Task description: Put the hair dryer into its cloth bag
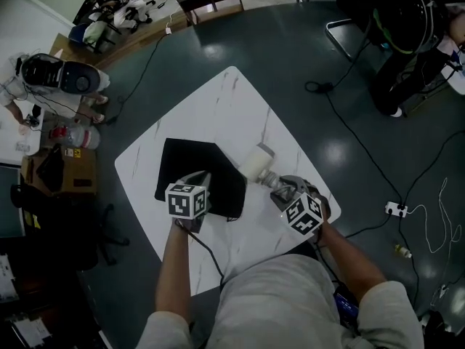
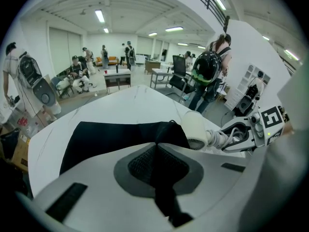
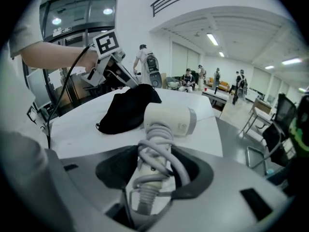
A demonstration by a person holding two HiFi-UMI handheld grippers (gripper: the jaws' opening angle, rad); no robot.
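Steeply tilted, left gripper [image 2: 155, 149] fingers [image 2: 140, 166] pinch cloth bag [image 1: 192, 162]; right gripper [image 3: 154, 172] holds hair dryer [image 3: 166, 117].

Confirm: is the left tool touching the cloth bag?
Touching. The left gripper view shows the left tool shut, with a fold of the cloth bag pinched between its jaws. The black fabric runs straight into the closed seam.

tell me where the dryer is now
In the head view the dryer is right of centre over the table, its handle in the right gripper, its head at the right edge of the bag.
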